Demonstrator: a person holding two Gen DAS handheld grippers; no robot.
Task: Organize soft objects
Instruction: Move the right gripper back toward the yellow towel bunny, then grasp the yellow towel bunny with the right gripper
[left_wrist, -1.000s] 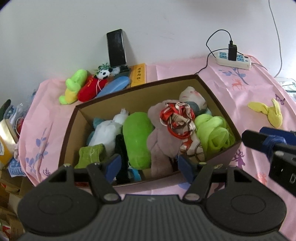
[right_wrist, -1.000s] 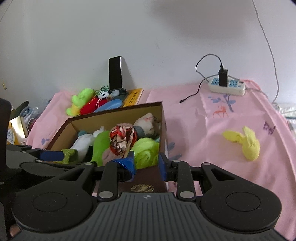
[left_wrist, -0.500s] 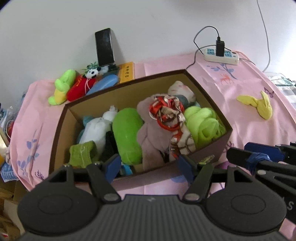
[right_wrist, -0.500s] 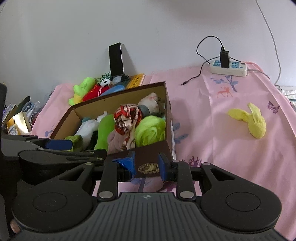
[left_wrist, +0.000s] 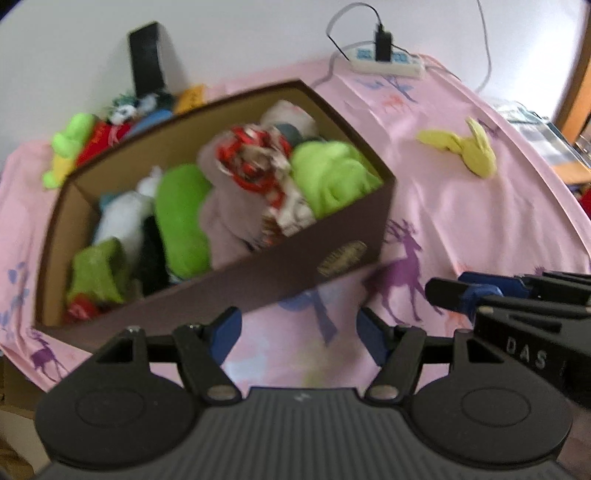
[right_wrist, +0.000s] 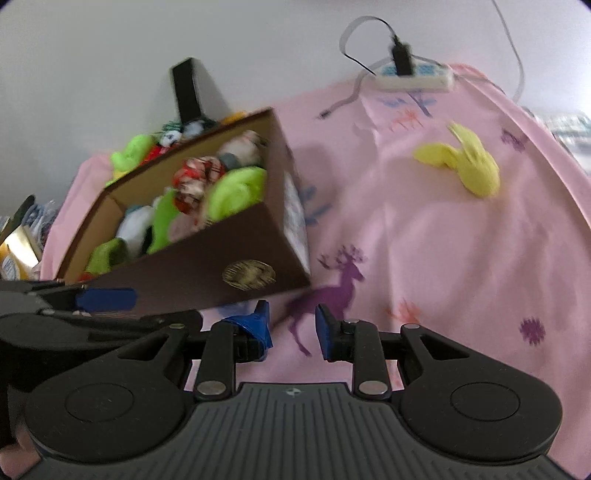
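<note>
A plain white wall (left_wrist: 258, 33) backs a worktop draped in a pink cloth printed with purple deer (left_wrist: 480, 206). At the centre left of the left wrist view sits an open dark brown cardboard box (left_wrist: 258, 273), packed with soft things — a bright green plush roll (left_wrist: 181, 218), a red-and-white patterned scarf knot (left_wrist: 255, 158), a lime green fabric bundle (left_wrist: 332, 173) and a white plush toy (left_wrist: 122, 218). A gold oval emblem (left_wrist: 341, 256) marks the box's near wall; its writing is too blurred to read. A yellow knotted cloth (left_wrist: 465, 147) lies alone on the pink cloth at the upper right, well apart from the box. A white power strip with a black plug (left_wrist: 386, 62) rests by the wall.

The left gripper (left_wrist: 299, 328) stands spread wide, holding nothing, at the bottom of the frame before the box. The right gripper (right_wrist: 291, 325) has a narrower gap, also empty — over a purple deer print. Its body, at the lower right of the left wrist view, bears the letters "DAS".
</note>
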